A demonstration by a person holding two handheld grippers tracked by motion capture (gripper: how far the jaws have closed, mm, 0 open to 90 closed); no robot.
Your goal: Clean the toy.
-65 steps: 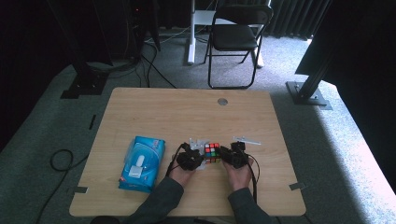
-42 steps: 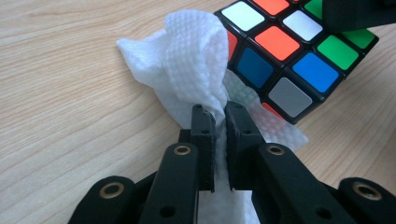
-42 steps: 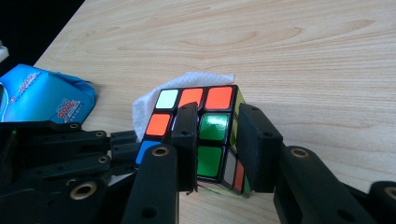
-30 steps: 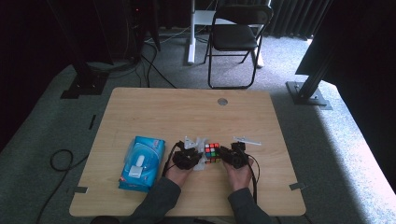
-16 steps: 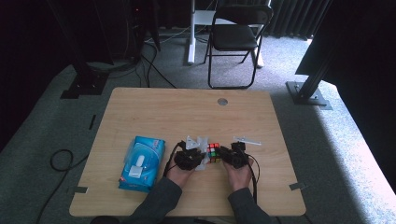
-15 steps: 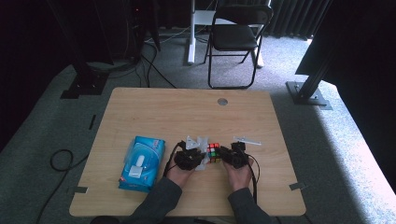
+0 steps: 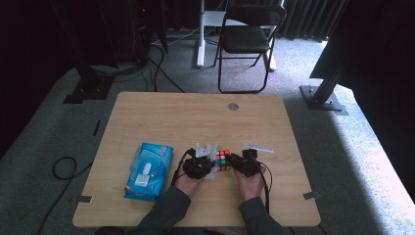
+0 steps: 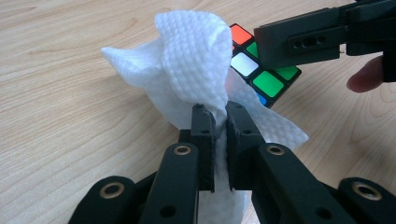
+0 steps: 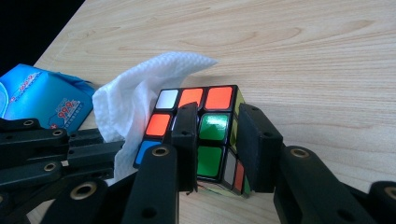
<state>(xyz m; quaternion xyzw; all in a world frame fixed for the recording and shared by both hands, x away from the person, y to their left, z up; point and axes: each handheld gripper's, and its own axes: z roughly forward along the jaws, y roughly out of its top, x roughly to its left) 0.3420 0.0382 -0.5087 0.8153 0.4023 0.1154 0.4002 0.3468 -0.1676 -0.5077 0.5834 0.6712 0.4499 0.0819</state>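
High view: wiping a puzzle cube (image 7: 223, 160) near the tabletop's front edge, roughly mid-width. Left gripper (image 8: 215, 122) pinching a white wet wipe (image 8: 189, 70) tight between closed jaws, bunched for pressing against the cube's side. Right gripper (image 9: 219, 140) clamping the cube's corner, likely steadying it for wiping. Blue wipes pack (image 7: 149, 170) lying toward the front-left corner, within reach.
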